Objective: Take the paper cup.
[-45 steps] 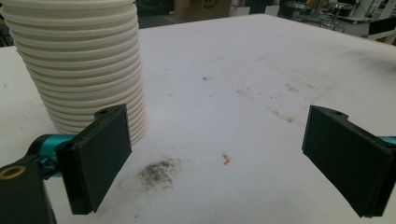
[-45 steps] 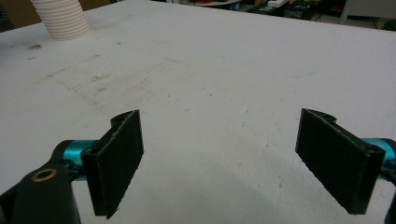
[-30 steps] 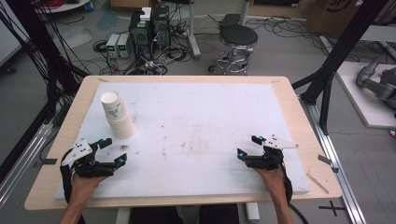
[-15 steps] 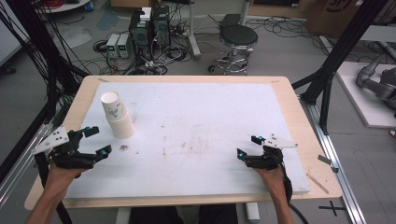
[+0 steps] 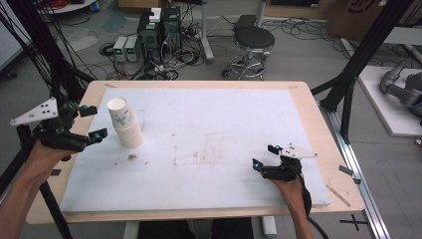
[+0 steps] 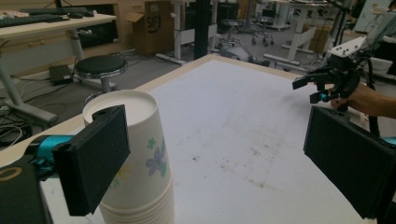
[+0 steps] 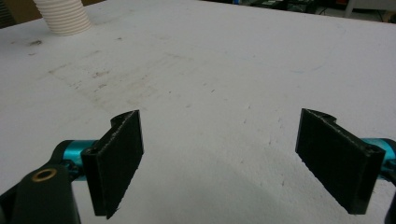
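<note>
Two grippers, nothing grasped yet.
The left gripper (image 5: 87, 122) hovers released beside the stack of paper cups (image 5: 124, 123); the right gripper (image 5: 263, 156) rests released on the bench (image 5: 209, 109), well apart.

- Cups (image 5: 125, 123): a stack of white paper cups, nested upside down, the top one printed with small flowers. It stands upright on the white mat (image 5: 209, 124), at the left of the frame in the high view, a little above middle height.
</note>
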Demonstrator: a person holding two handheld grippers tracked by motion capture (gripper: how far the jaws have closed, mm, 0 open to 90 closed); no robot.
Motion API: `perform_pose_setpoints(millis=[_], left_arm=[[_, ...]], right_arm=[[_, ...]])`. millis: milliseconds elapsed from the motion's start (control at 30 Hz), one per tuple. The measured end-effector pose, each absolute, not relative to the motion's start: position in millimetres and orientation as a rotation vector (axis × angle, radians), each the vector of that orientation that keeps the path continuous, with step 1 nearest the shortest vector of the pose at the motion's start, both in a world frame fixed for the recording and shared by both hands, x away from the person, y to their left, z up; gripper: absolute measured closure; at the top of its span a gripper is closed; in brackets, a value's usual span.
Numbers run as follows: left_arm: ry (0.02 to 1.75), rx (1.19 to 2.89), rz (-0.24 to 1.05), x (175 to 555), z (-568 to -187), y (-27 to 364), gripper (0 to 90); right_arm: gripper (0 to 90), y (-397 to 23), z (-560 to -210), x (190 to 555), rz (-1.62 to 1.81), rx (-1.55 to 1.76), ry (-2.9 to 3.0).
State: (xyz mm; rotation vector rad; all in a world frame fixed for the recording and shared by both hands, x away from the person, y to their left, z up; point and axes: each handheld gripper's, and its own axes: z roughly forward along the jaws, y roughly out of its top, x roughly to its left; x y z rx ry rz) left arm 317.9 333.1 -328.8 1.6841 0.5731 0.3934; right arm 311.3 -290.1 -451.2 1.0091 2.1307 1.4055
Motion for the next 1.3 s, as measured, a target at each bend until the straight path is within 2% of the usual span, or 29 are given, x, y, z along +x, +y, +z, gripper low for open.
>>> perform_pose_setpoints(millis=[600, 1000, 1300], left_arm=[[0.546, 1.835, 0.274, 376, -292, 339, 7.0], [0.553, 2.035, 0.227, 411, -274, 329, 7.0], [0.575, 2.175, 0.194, 428, -276, 313, 7.0]], right_arm=[[15.0, -290, -451, 311, 1.409, 0.998, 2.129], [15.1, -291, -451, 311, 1.413, 0.997, 2.13], [15.1, -290, -451, 311, 1.409, 1.0, 2.131]])
